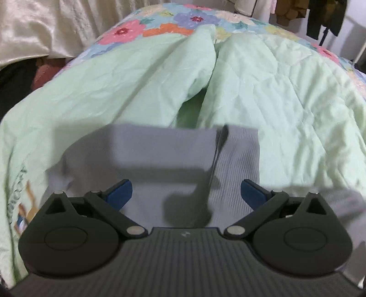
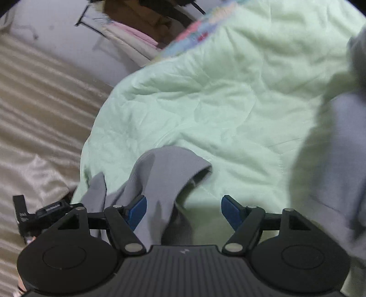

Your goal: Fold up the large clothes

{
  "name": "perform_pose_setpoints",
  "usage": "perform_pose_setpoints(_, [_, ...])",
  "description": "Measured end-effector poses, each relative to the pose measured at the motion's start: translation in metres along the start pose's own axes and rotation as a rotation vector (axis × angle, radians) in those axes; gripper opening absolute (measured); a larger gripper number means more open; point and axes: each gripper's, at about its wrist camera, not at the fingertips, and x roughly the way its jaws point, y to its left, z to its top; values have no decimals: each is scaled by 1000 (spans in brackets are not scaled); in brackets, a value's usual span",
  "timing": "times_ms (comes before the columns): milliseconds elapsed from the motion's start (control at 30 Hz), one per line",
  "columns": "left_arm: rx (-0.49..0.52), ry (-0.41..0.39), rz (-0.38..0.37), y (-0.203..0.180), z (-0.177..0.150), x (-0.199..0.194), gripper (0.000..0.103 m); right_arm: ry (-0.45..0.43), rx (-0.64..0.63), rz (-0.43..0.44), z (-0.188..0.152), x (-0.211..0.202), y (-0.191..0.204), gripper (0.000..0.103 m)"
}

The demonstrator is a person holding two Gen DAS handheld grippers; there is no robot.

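Blue fingers (image 1: 120,194) of left gripper (image 1: 186,194) spread wide, released, nothing between them, hovering just above grey garment (image 1: 160,148). Garment lying flat on pale green quilt (image 1: 274,91), far edge straight, a dark slit (image 1: 219,146) running near-to-far right of centre, ribbed weave visible right of that slit. Gripper shadow cast on the grey cloth near the jaws. Quilt rumpled, a deep fold (image 1: 199,91) running far from the garment's edge; printed lettering (image 1: 18,182) on its left border. Beyond the quilt, a floral sheet (image 1: 160,25); far left, cream satin fabric (image 1: 34,27); far right, dark hanging clothes (image 1: 320,16). In right wrist view: cream satin (image 2: 34,102) at left, a black clip-like device (image 2: 34,214) near the left jaw. Right gripper (image 2: 184,212) likewise spread, released; a bunched grey sleeve or corner (image 2: 164,173) draped against its left finger (image 2: 137,212), touching but not pinched. Green quilt (image 2: 205,91) filling centre; more grey cloth (image 2: 338,148), blurred, at right edge. Rack of clothes (image 2: 137,34) far left.
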Motion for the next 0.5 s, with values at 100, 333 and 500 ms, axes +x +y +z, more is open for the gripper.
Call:
perform_pose_setpoints(100, [-24,36,-29,-4,11,19,103,4,12,13,3,27,4,74])
perform_pose_setpoints(333, [45,64,-47,-28,12,36,103,-32,-49,45,13,54,17,75])
perform_pose_setpoints(500, [50,-46,-74,-32,12,4,10,-81,-193,33,8,54,26,9])
